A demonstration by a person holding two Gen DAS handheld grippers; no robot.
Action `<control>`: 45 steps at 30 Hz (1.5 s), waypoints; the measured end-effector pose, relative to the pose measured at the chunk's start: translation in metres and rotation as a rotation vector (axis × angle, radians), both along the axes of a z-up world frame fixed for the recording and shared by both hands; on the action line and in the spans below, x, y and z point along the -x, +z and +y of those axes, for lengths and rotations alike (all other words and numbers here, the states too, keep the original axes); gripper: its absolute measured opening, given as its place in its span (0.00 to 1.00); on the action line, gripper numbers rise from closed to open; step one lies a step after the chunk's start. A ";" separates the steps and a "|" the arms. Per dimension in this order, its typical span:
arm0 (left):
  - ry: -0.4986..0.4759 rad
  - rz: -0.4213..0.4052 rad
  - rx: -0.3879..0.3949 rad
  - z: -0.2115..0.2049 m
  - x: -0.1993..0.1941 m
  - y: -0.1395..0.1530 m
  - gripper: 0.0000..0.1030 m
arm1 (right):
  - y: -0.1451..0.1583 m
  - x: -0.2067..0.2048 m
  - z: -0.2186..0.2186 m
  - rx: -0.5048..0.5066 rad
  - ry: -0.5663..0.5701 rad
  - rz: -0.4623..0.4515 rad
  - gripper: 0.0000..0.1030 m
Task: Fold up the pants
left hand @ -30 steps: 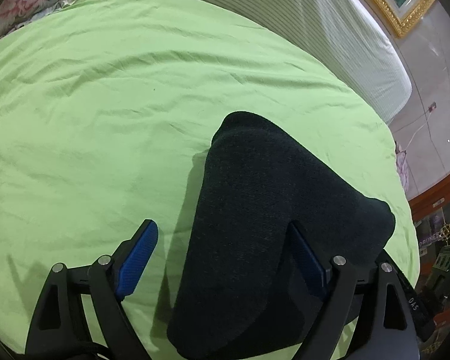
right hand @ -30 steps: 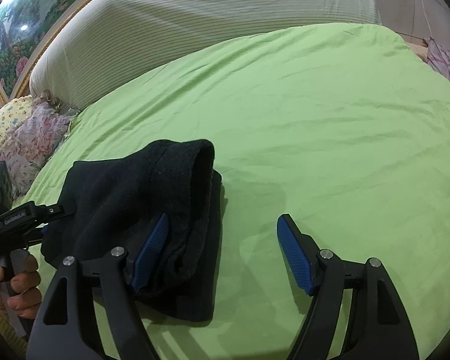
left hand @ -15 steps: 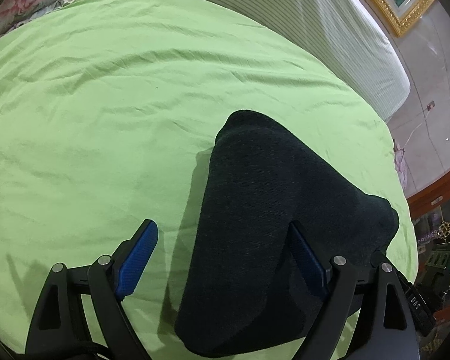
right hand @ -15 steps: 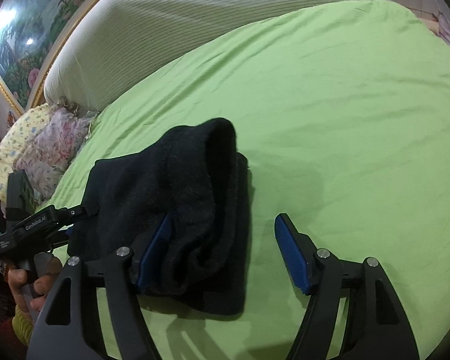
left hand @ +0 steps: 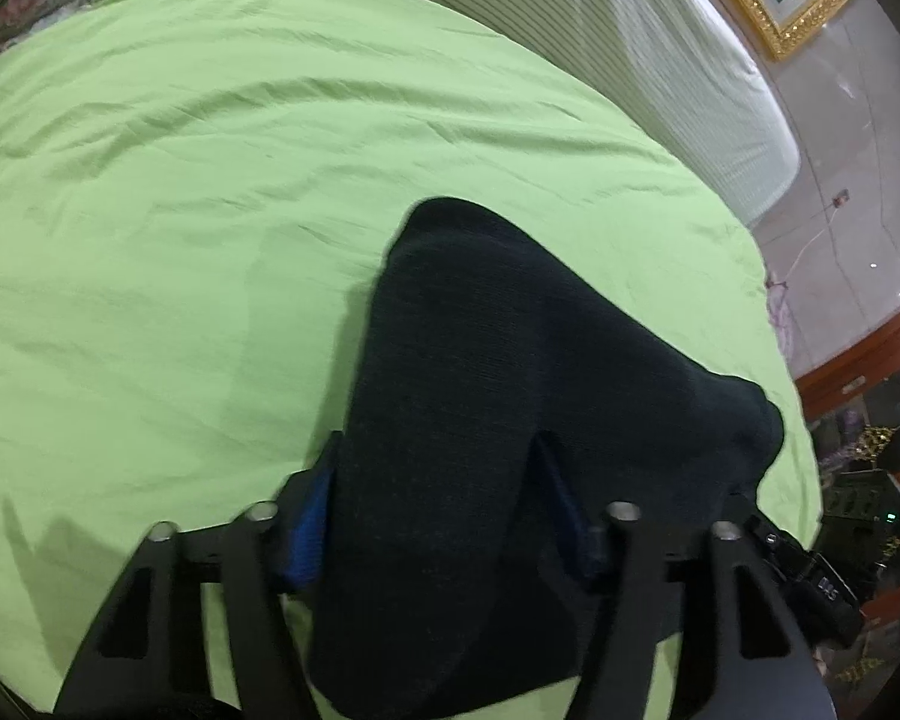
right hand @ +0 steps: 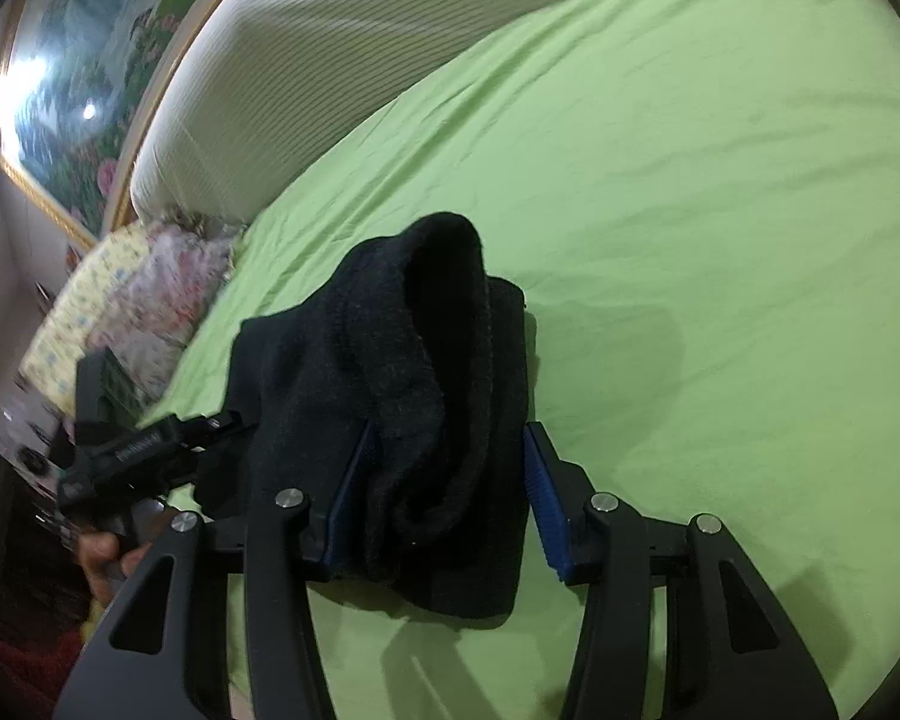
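Black pants [right hand: 426, 420] already bundled compact on green bed [right hand: 720, 240], between both grippers; left gripper [left hand: 438, 516] and right gripper [right hand: 444, 492] each clamped on them; likely final fold or set-down left

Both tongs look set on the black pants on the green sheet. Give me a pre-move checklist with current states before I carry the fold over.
1. Left tongs closed on the black pants: ok, fabric fills the gap between both pads.
2. Right tongs closed on the pants: ok, the bunched edge sits between the blue pads.
3. All layers caught in each grip: cannot tell, inner layers hidden.
4. Pants lifted off the green sheet: not ok, the lower part rests on it.
5. Landing area ahead on the sheet: ok, only wrinkles show.
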State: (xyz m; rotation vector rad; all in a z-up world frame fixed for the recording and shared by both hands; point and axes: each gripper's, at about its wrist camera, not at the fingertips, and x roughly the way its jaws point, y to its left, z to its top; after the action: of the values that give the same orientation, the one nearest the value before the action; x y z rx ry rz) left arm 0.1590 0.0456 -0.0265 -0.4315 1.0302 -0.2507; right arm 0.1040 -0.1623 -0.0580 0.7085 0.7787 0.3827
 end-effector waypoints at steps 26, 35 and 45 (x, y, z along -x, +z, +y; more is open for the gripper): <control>0.119 -0.176 -0.073 0.054 -0.003 0.067 0.34 | 0.066 -0.086 0.060 0.061 0.111 -0.201 0.40; 0.171 -0.146 -0.121 0.084 -0.027 0.047 0.35 | 0.053 -0.123 0.086 0.135 0.144 -0.199 0.40; 0.192 -0.163 -0.217 0.080 -0.018 0.032 0.61 | 0.033 -0.126 0.071 0.203 0.091 -0.189 0.50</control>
State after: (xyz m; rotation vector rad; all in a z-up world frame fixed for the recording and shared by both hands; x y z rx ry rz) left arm 0.1767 0.1256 0.0056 -0.3048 0.8388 -0.0014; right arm 0.2303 -0.0914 -0.0250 0.4407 0.6605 0.4397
